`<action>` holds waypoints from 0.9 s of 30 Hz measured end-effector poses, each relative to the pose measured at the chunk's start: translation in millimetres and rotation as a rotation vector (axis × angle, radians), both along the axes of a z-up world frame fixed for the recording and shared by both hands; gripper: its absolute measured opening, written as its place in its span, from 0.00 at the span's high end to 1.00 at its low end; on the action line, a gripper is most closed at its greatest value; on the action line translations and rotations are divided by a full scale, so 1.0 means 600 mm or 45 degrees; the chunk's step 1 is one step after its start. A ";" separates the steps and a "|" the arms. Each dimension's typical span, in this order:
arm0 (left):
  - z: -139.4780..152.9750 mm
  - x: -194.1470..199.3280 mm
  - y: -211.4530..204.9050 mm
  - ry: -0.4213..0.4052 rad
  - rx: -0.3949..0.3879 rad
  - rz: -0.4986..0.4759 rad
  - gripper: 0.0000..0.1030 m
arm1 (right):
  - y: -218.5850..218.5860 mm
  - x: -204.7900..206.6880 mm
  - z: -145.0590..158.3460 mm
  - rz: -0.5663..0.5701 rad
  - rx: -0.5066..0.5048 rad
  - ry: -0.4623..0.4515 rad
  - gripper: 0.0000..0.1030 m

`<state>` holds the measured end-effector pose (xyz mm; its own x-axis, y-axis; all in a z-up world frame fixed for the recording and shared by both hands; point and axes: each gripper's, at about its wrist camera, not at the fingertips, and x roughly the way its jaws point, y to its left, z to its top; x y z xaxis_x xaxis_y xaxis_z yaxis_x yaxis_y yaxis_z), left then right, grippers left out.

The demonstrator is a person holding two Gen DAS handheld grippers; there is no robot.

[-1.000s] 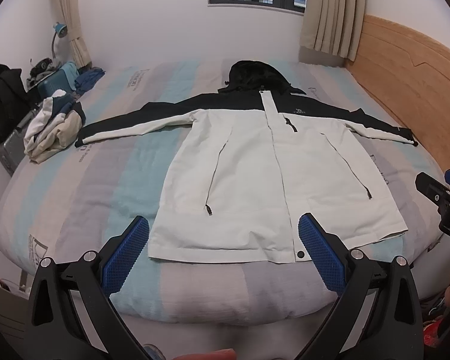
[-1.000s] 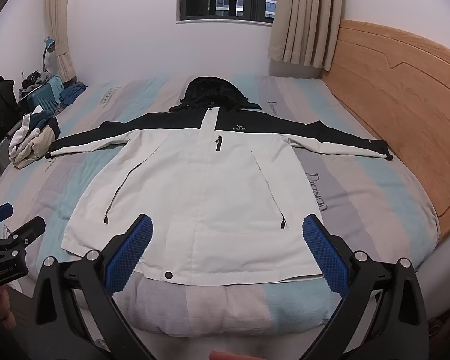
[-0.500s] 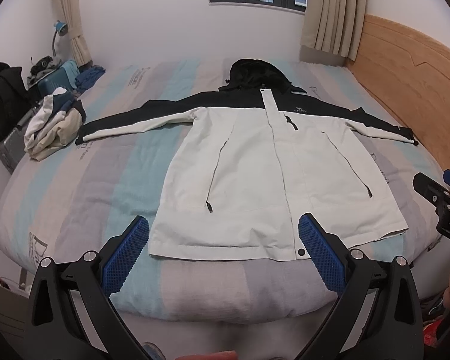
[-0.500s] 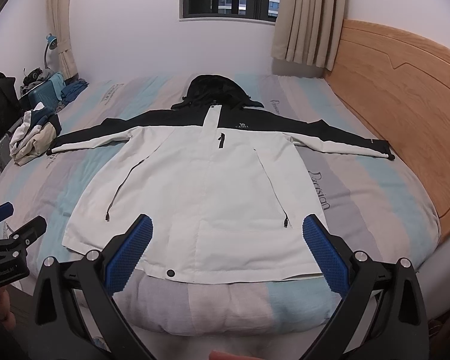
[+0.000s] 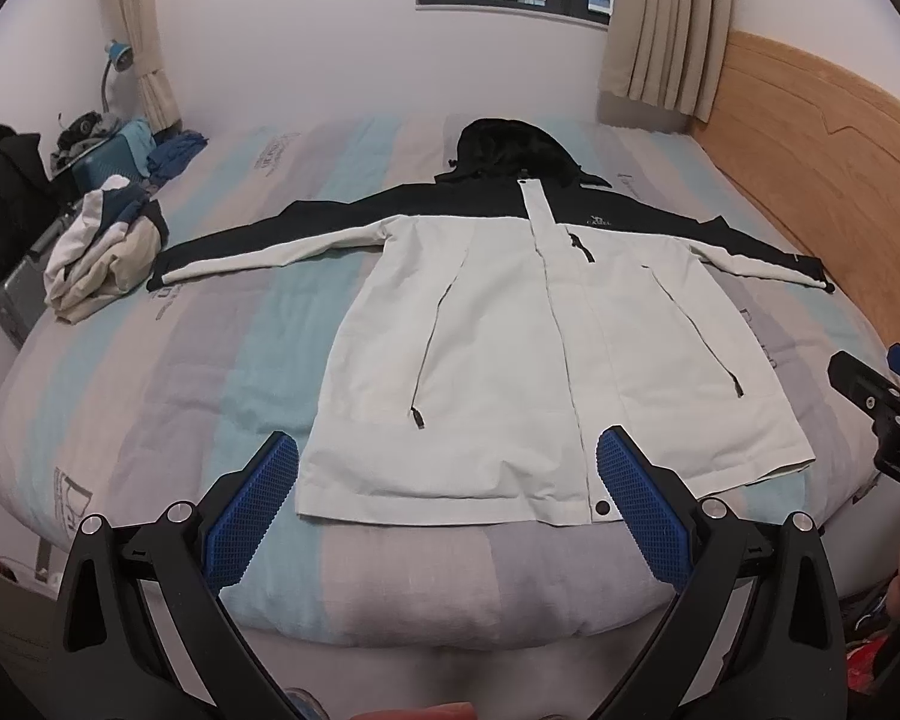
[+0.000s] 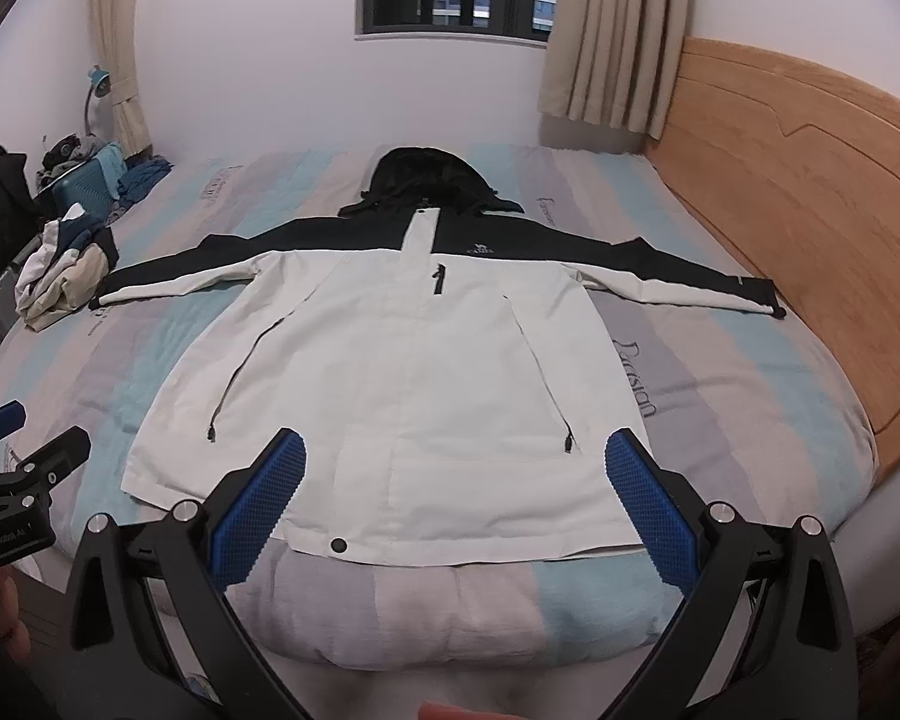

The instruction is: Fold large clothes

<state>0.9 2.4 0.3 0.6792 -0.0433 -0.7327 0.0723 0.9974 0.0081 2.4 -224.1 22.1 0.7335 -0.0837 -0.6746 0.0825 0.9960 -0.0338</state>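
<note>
White-and-black hooded jacket [image 5: 546, 336] lay flat, front up, sleeves spread, hem at near edge of striped bed [image 5: 168, 384]. Left gripper [image 5: 447, 501] and right gripper [image 6: 453, 495] both spread wide, empty, hovering off near edge. Risk: slick shell slipping from pads [image 6: 651, 510] mid-fold; sleeve dragging toward clothes pile [image 5: 102, 252] at left edge

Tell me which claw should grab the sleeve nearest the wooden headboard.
Right. The right claw hovers open over the hem on the headboard side; that sleeve lies on its side. The left claw sits farther over.
</note>
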 end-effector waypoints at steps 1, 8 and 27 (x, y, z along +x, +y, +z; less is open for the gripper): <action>0.000 0.006 -0.001 0.009 -0.009 -0.007 0.06 | -0.003 0.003 -0.001 -0.008 0.004 0.008 0.07; 0.014 0.052 -0.011 0.043 0.003 -0.024 0.06 | -0.013 0.039 0.032 -0.028 0.013 -0.007 0.07; 0.123 0.281 -0.048 0.129 0.080 -0.014 0.06 | -0.081 0.266 0.149 0.038 0.067 0.041 0.07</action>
<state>169.3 -26.3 73.8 0.6015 -0.0023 -0.7989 0.0866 0.9943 0.0624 162.0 -272.7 111.7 0.7131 -0.0255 -0.7006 0.0521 0.9985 0.0168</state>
